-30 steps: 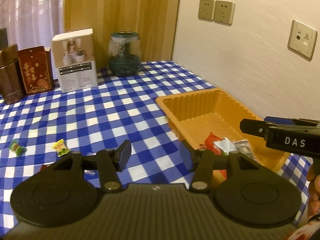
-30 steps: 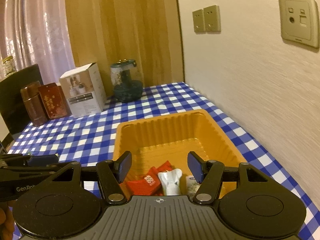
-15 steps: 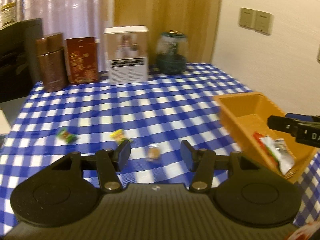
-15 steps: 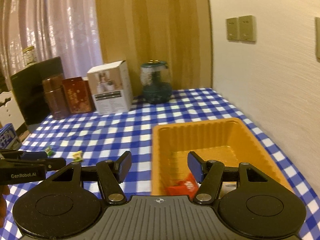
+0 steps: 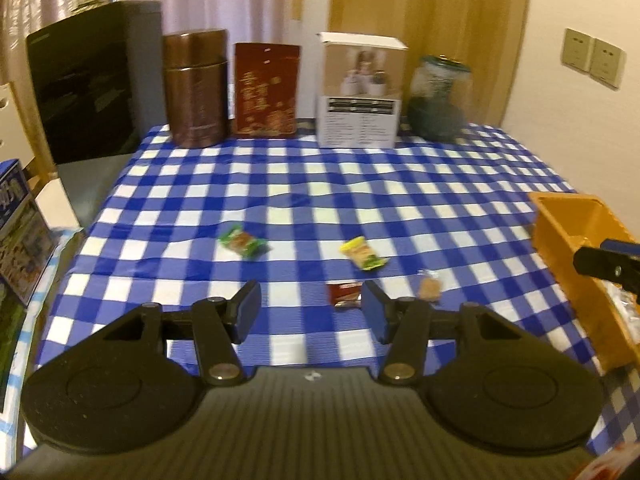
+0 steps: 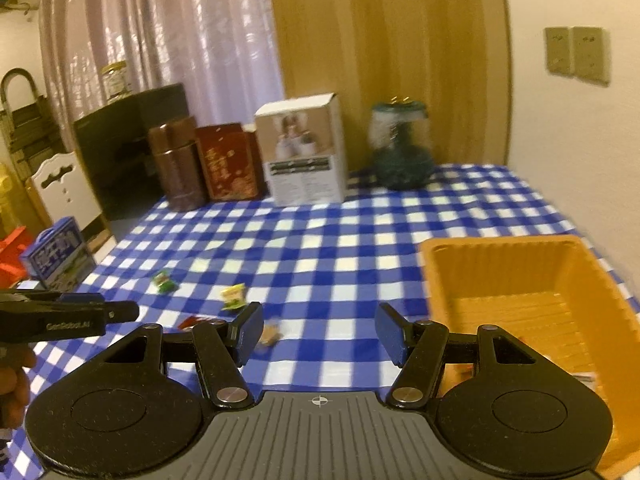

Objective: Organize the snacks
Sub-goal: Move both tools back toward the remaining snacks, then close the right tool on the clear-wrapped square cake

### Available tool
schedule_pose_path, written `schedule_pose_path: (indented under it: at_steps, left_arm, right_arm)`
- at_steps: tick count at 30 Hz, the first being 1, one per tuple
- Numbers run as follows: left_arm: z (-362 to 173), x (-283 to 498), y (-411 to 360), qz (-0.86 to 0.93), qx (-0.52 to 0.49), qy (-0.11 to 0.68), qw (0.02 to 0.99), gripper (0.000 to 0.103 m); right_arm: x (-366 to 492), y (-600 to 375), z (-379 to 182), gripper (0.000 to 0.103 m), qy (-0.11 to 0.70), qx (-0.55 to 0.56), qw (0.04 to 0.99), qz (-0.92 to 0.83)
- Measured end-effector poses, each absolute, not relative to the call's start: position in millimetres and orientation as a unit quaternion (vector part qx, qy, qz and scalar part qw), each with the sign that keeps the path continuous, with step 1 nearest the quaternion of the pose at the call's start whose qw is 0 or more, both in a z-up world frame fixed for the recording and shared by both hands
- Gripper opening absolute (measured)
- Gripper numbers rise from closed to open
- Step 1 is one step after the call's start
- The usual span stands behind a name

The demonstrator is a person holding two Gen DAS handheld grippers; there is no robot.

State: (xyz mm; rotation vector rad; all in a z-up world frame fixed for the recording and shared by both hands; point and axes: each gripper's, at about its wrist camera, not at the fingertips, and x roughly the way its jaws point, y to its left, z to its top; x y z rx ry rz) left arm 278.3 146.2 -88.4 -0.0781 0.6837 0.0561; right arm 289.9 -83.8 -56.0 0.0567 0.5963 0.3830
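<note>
Both sets of tongs are swinging away from the orange tray (image 6: 532, 276) and back toward the loose snacks: 1 second ago each camera was looking down into the tray, and now the left tongs (image 5: 310, 314) are facing the open checked bench (image 5: 360, 184) with 4 wrapped pieces spread ahead of them. The green packet (image 5: 243, 242) and the yellow packet (image 5: 362, 254) are lying well apart from the tray, while the dark red packet (image 5: 345, 295) is sitting just beside the left tongs' right finger and the small tan piece (image 5: 429, 287) is resting a little further right. The left tongs are standing wide apart with nothing between them, and the right tongs (image 6: 318, 336) are likewise spread and carrying nothing, hovering near the tray's left wall. The tray is already holding several wrappers at its near end, though they are blurred and mostly hidden here, so the count is unclear. This shift probably means 1 drop-off is finished and the next pickup is starting; the dark red packet looks like the closest target for the left tongs, needing a short descent and a squeeze across its narrow sides.
</note>
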Motion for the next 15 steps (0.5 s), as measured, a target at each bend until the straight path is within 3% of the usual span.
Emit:
schedule_pose_path:
  at_steps: [12,15]
  left_arm:
    - [-103.0,292.7,159.2,0.035,-0.044,0.351,0.935,0.052]
    - [-106.6,297.4,165.4,0.046,-0.056,0.352,0.933,0.052]
  right_arm:
    - [332.0,-47.8,-88.8,0.061,0.360,0.058,0.905,0.221]
    - [344.7,-39.3,-96.9,0.051,0.374,0.060,0.896,0.230]
